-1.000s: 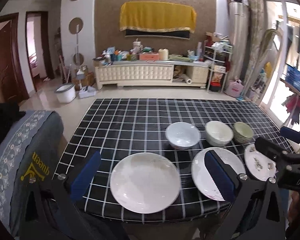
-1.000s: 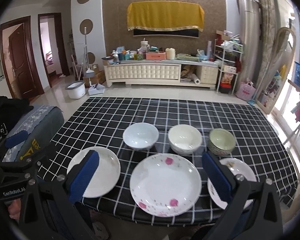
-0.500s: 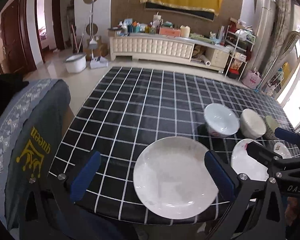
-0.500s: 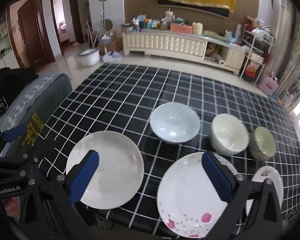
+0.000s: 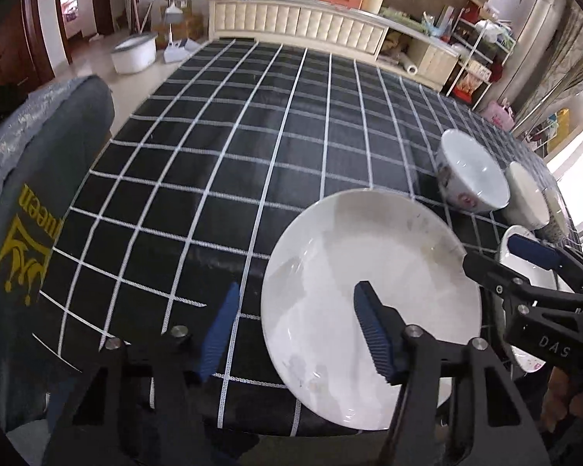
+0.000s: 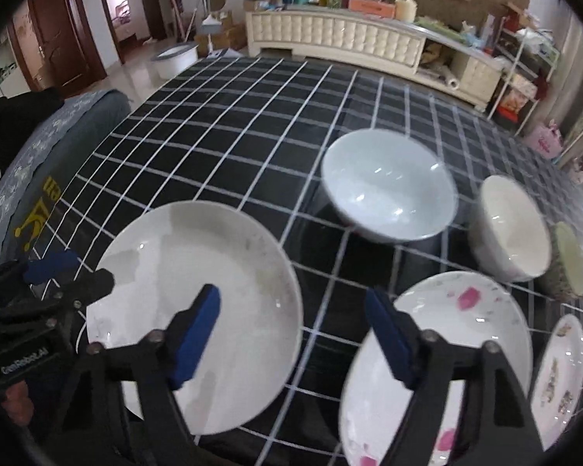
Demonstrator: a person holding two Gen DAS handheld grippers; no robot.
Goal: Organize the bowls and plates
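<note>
Since a second ago both grippers have dropped lower and closer to the near edge of the black checked table, and their blue pads have drawn in from a wide spread to a narrower gap, though both remain apart and hold nothing. In the left wrist view the plain white plate now fills the lower right, where before it lay centred and small between the fingers. The left gripper straddles that plate's left rim: its right pad sits over the plate's inside at about 5 o'clock of the view, while its left pad hangs over bare tablecloth at 7 o'clock, just outside the rim. The right gripper enters that view at 3 o'clock, over the far side of the plate. In the right wrist view the right gripper spans the dark gap between two plates: its left pad lies over the right half of the plain white plate and its right pad over the left edge of the pink-flowered plate. Whether any pad touches china cannot be told. The pale blue bowl stands at 12 o'clock from the fingers, well apart; the cream bowl and green bowl sit at 2 o'clock, and a small patterned plate at 4 o'clock.
</note>
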